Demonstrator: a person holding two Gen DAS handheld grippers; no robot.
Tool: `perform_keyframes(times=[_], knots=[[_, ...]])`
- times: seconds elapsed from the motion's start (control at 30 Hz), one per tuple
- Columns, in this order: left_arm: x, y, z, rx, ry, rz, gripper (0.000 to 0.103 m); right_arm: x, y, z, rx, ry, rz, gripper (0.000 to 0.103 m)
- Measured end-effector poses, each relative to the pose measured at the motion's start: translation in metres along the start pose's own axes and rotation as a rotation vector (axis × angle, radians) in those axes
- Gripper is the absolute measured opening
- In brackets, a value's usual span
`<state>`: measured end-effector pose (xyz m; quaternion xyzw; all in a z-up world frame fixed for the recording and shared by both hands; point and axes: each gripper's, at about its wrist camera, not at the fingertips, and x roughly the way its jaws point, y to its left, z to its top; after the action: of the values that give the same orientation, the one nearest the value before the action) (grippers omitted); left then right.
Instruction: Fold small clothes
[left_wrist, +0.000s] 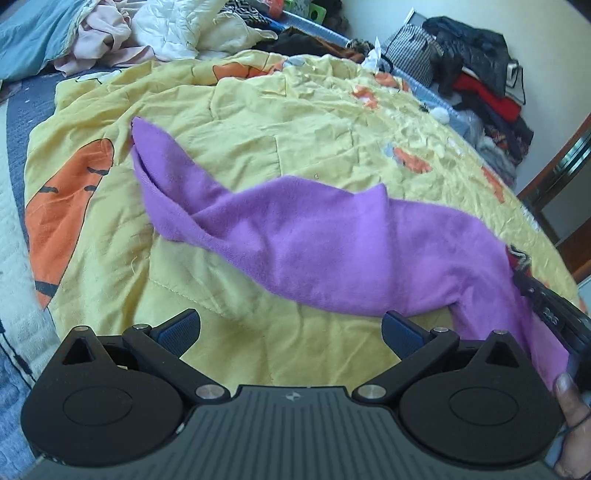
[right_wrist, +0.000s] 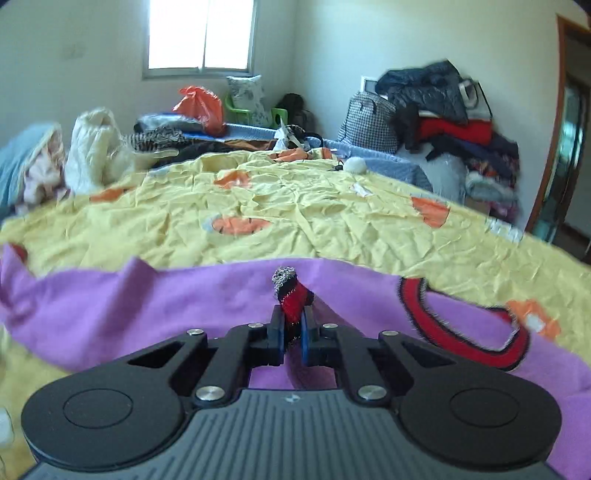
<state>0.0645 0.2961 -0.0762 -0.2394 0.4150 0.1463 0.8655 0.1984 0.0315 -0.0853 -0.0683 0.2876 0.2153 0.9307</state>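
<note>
No writing or brand could be read anywhere; the small emblem on my tool's grey housing was only a mark, too small to make out.

My right tool (right_wrist: 291, 332) was clamped narrow on the red, black-edged trim (right_wrist: 293, 301) of the purple garment (right_wrist: 166, 302), a tuft of that trim sticking up between the blue pads. My left tool (left_wrist: 290, 328) stood wide apart and held nothing, hovering low over the yellow quilt (left_wrist: 258, 122) just near the garment's lower edge.

The purple garment lay stretched across the quilt on the bed, its long axis running from a narrow, pointed end (left_wrist: 142, 136) far to the left in the left wrist view toward the near right, where it rose off the quilt into my right tool (left_wrist: 554, 310). A small peak of cloth stood up along its upper edge. In the right wrist view a loop of red trim (right_wrist: 461, 328) lay to the right of the grip.

Beyond the bed, a pile of clothes (right_wrist: 461, 122) leaned against the wall.
</note>
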Motion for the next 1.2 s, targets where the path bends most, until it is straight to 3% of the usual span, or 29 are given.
perform_keyframes(times=[0.07, 0.1, 0.17, 0.2, 0.23, 0.3, 0.43, 0.53, 0.6, 0.7, 0.87, 0.97, 1.03, 1.07, 1.13, 1.2], knots=[[0.003, 0.0, 0.0, 0.005, 0.018, -0.002, 0.103, 0.035, 0.004, -0.011, 0.023, 0.142, 0.059, 0.021], [0.003, 0.001, 0.0, 0.0, 0.02, -0.007, 0.103, 0.035, 0.004, -0.016, 0.03, 0.116, 0.071, 0.03], [0.001, 0.006, 0.0, -0.013, 0.02, -0.001, 0.103, 0.02, -0.003, -0.016, 0.062, 0.071, 0.116, 0.032], [-0.001, 0.01, 0.0, -0.02, 0.015, 0.005, 0.103, 0.009, -0.013, -0.018, 0.104, 0.038, 0.15, 0.032], [-0.002, 0.014, 0.001, -0.03, 0.011, 0.011, 0.103, -0.002, -0.019, -0.02, 0.105, 0.013, 0.131, 0.032], [-0.003, 0.023, 0.003, -0.044, -0.005, 0.019, 0.103, -0.016, -0.026, -0.028, 0.041, -0.001, 0.006, 0.033], [0.004, 0.04, 0.007, -0.078, -0.014, 0.02, 0.103, -0.006, -0.029, -0.037, -0.039, 0.013, -0.06, 0.033], [0.012, 0.052, 0.013, -0.1, -0.018, 0.042, 0.103, 0.027, -0.018, -0.032, -0.038, 0.079, 0.014, 0.032], [0.014, 0.065, 0.018, -0.151, -0.017, 0.027, 0.103, 0.028, -0.005, -0.029, -0.085, 0.031, 0.043, 0.032], [0.007, 0.08, 0.022, -0.227, -0.026, -0.019, 0.103, 0.017, -0.01, -0.019, -0.009, 0.004, -0.002, 0.033], [0.002, 0.084, 0.02, -0.223, -0.041, -0.003, 0.103, -0.014, 0.01, -0.041, -0.311, -0.022, 0.078, 0.033], [0.007, 0.081, 0.016, -0.218, -0.018, -0.008, 0.103, 0.006, 0.024, -0.047, -0.411, 0.021, 0.071, 0.031], [0.009, 0.077, 0.015, -0.214, 0.005, -0.011, 0.103, 0.014, 0.022, -0.039, -0.357, 0.021, 0.068, 0.008], [0.007, 0.076, 0.014, -0.208, 0.004, -0.021, 0.103, 0.011, 0.017, -0.032, -0.305, 0.011, 0.079, 0.008], [0.002, 0.074, 0.015, -0.192, -0.015, -0.038, 0.103, 0.007, 0.0, -0.019, -0.14, 0.044, 0.184, 0.011], [0.002, 0.071, 0.017, -0.179, -0.023, -0.04, 0.103, 0.013, 0.004, -0.02, -0.183, 0.146, 0.223, 0.017]])
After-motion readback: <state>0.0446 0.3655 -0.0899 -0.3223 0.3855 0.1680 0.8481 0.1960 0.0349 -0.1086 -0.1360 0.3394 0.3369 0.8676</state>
